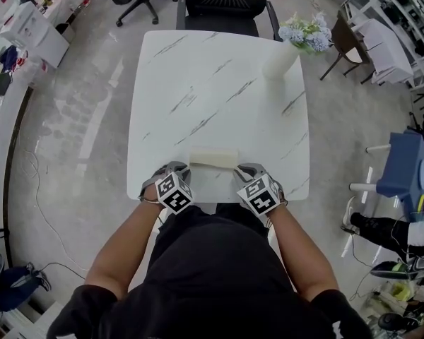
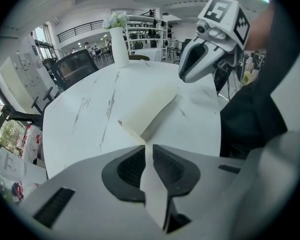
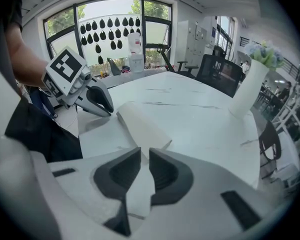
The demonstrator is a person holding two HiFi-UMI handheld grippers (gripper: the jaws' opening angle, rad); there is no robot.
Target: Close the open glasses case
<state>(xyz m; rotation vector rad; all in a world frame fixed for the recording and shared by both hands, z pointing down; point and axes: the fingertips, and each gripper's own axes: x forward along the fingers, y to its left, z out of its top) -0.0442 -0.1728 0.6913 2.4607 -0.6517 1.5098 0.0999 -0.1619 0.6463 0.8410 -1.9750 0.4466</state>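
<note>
1. Bench: white, marble-veined top filling the centre of the head view. Its near edge lies at the person's body, low in the frame.
2. Person: black-clad torso and bare forearms occupy the bottom of the head view. One gripper is carried in each hand.
3. Chair: black mesh back, standing at the far edge of the bench, top centre of the frame.
4. Vase: white, upright at the upper right of the bench top, holding pale blue flowers. It is well apart from the other items.
5. Glasses case: cream, lying crosswise near the near edge of the bench, lower centre of the head view, between the two grippers. In the left gripper view the glasses case shows a raised flap, so it is not closed.
6. Left gripper: at the left end of the case. Its own view shows the jaws drawn narrow, with only a thin slit between them and the case corner right at the tips.
7. Right gripper: at the right end of the case. Its jaws are equally narrow, with the case end just ahead of the tips.
8. Whether either gripper nips the case edge cannot be determined.
</note>
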